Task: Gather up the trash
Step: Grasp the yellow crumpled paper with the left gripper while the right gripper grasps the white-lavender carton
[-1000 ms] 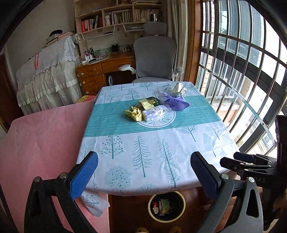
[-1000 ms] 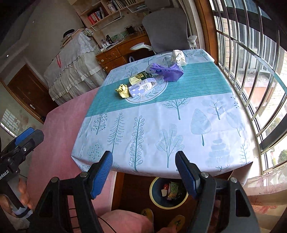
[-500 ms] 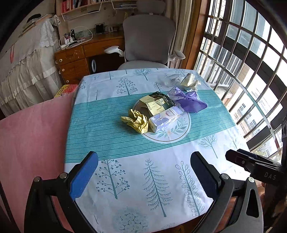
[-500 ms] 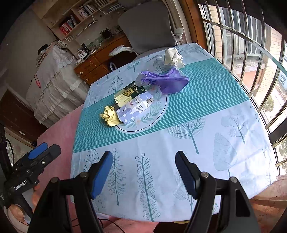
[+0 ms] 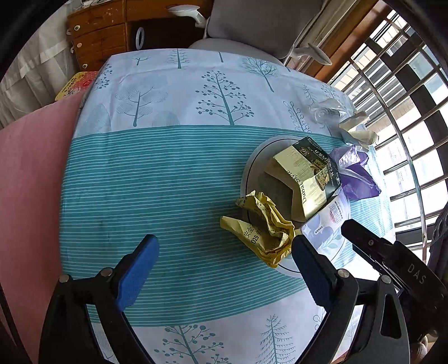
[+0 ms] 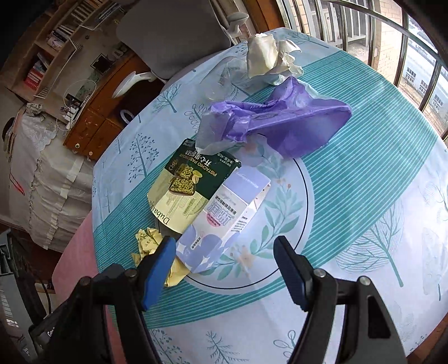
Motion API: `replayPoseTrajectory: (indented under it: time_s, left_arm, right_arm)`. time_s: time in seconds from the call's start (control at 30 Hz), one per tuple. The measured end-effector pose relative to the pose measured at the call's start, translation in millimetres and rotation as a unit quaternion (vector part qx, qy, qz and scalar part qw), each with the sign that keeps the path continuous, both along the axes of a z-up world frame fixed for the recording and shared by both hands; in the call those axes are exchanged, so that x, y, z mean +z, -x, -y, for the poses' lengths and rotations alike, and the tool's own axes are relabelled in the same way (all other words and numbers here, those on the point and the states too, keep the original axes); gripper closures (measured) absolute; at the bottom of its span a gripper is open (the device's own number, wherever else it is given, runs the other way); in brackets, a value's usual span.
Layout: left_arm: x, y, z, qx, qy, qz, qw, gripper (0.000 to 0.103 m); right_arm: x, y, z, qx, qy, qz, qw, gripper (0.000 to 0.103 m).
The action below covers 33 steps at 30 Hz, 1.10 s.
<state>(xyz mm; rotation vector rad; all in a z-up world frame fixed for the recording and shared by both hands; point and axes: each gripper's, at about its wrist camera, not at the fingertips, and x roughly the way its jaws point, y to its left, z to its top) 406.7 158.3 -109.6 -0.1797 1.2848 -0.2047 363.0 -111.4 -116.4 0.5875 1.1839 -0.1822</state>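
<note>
Trash lies in a heap on the tree-print tablecloth: a crumpled yellow wrapper, a dark green pistachio bag, a purple-and-white carton, a purple plastic bag, crumpled white paper and a clear cup. My left gripper hangs over the striped band, its jaws closing with nothing between them; the yellow wrapper sits just ahead of its right finger. My right gripper stands open above the carton's near end, not touching it. The yellow wrapper peeks out beside its left finger.
A grey office chair stands at the table's far side, with a wooden desk behind it. Barred windows run along the right. A pink cloth covers the surface to the left of the table.
Both grippers have come forward and down over the table, close to the trash heap. The bin under the near table edge has dropped out of view.
</note>
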Motion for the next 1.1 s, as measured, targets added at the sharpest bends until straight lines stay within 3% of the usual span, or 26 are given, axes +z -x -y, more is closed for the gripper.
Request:
replayPoseTrajectory:
  time_s: [0.1, 0.23, 0.4, 0.5, 0.77, 0.9, 1.03, 1.1]
  left_arm:
    - [-4.0, -8.3, 4.9, -0.030, -0.006, -0.006, 0.9995, 0.016]
    - [-6.3, -11.1, 5.3, -0.039, 0.003, -0.014, 0.9992, 0.016]
    - [-14.6, -17.2, 8.3, -0.040, 0.019, -0.032, 0.9985, 0.016]
    - [-18.7, -20.0, 13.6, -0.037, 0.030, -0.044, 0.9979, 0.016]
    - [-35.2, -35.9, 30.5, -0.031, 0.029, -0.081, 0.9958, 0.017]
    - [-41.5, -42.6, 37.6, -0.030, 0.035, -0.091, 0.9948, 0.029]
    - [-37.3, -42.0, 46.9, -0.045, 0.042, -0.080, 0.9949, 0.057]
    - [-29.4, -38.5, 52.6, -0.061, 0.027, -0.064, 0.9957, 0.063]
  right_arm:
    - [-16.1, -21.1, -0.6, -0.018, 0.007, -0.023, 1.000, 0.030]
    - [-33.4, -30.7, 1.6, -0.047, -0.022, -0.041, 0.998, 0.031]
    - [-30.0, -20.1, 1.9, -0.043, -0.035, -0.027, 0.998, 0.054]
    - [-28.3, -15.4, 6.7, -0.041, -0.038, -0.027, 0.998, 0.060]
    - [-24.3, 6.2, 25.3, -0.051, -0.028, -0.030, 0.998, 0.062]
    - [-23.1, 17.4, 33.4, -0.057, -0.028, -0.032, 0.997, 0.062]
    - [-22.5, 24.0, 37.3, -0.057, -0.029, -0.030, 0.998, 0.063]
    - [-22.0, 26.6, 39.1, -0.053, -0.029, -0.026, 0.998, 0.064]
